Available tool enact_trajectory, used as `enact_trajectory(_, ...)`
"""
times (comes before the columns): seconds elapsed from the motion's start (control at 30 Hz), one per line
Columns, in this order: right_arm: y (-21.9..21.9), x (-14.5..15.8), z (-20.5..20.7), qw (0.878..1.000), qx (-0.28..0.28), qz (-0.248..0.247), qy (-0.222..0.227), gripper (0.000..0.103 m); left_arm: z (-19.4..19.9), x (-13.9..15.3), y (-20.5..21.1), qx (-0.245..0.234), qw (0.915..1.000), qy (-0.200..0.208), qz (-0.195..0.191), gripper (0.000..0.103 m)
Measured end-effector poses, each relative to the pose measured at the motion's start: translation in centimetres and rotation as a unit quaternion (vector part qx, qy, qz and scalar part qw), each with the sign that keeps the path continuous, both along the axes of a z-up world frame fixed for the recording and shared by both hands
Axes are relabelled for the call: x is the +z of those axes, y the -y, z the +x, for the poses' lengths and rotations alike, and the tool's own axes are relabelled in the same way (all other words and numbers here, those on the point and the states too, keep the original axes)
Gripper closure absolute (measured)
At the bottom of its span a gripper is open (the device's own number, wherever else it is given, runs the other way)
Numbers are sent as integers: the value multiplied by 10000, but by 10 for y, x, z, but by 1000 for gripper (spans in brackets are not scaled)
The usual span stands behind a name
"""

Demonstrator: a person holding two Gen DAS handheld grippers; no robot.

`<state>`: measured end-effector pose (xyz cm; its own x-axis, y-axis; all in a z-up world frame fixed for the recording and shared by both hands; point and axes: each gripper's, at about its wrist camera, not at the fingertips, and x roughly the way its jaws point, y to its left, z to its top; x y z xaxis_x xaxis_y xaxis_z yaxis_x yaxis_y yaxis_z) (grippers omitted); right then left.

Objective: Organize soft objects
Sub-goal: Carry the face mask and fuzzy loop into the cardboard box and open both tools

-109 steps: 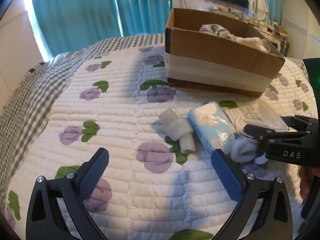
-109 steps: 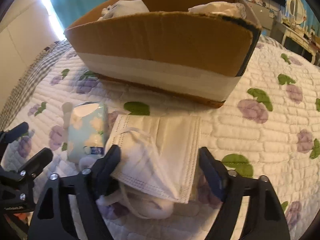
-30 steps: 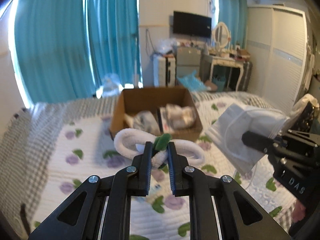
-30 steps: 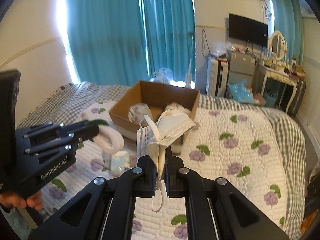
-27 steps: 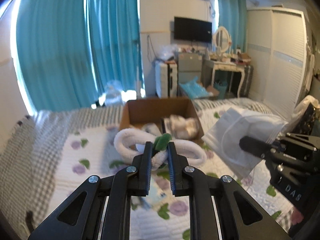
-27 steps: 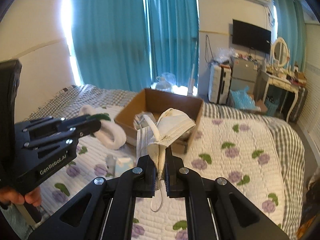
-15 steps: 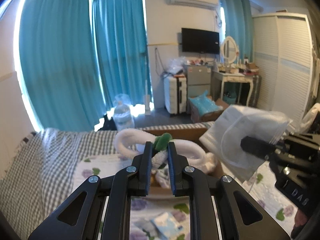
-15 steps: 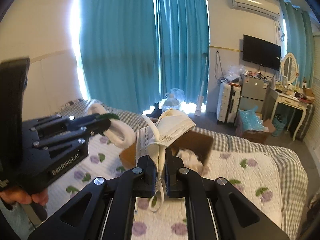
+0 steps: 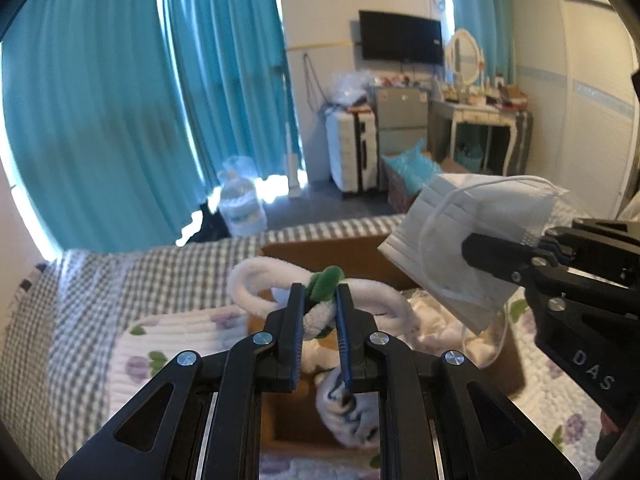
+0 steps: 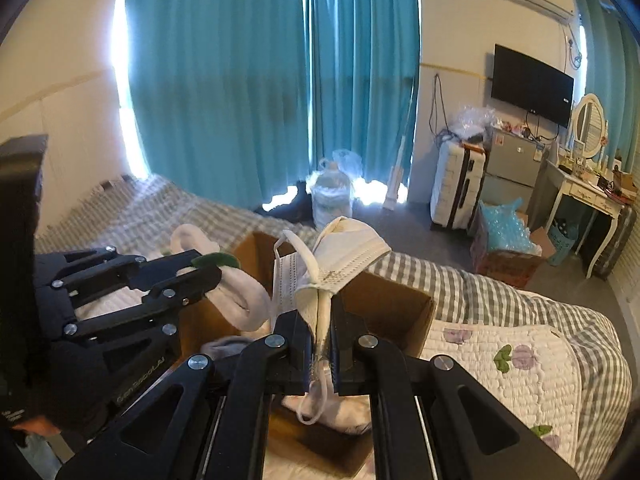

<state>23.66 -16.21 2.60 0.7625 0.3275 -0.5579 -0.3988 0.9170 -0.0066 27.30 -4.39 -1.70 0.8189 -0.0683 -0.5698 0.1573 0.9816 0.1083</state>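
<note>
Two loads hang over the cardboard box [image 9: 516, 372], so lower your left gripper [image 9: 319, 312], clamped on the white fuzzy loop [image 9: 256, 284], and your right gripper [image 10: 320, 320], pinching the face mask [image 10: 344, 256], inside the walls before letting go.

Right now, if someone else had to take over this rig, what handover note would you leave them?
Left gripper: shut on the white loop with a green bit, held above the box.
Right gripper: shut on the mask, also above the box.
Box: on the bed, already holding some white soft items.
Done: both items picked up and carried over the box.
Left: lower, release both into the box. Whether more items remain on the bed is not visible.
</note>
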Motion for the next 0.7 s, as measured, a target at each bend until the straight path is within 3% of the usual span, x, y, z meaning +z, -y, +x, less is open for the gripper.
enact_trajectory(0.2, 4, -40, 34, 9994, 9, -119, -330, 97, 25, -31, 4, 16, 9998, -191, -13, 86)
enact_trajectory(0.43, 16, -46, 46, 9988, -33, 151, -458, 96, 29, -39, 7, -4, 9996, -275, 113, 81)
enact_trajectory(0.47, 17, -44, 45, 9990, -98, 124, -424, 89, 28, -38, 9, 2, 9995, -271, 165, 74)
enact_trajectory(0.57, 21, -35, 39, 9989, -274, 163, -356, 44, 20, -30, 7, 145, 9994, -251, 176, 46)
enact_trajectory(0.6, 24, -31, 35, 9987, -347, 206, -303, 39, 17, -26, 6, 163, 9995, -242, 110, 40)
enact_trajectory(0.7, 29, -12, 24, 9984, -429, 250, -262, 36, 3, -7, 3, 221, 9997, -35, 30, 38)
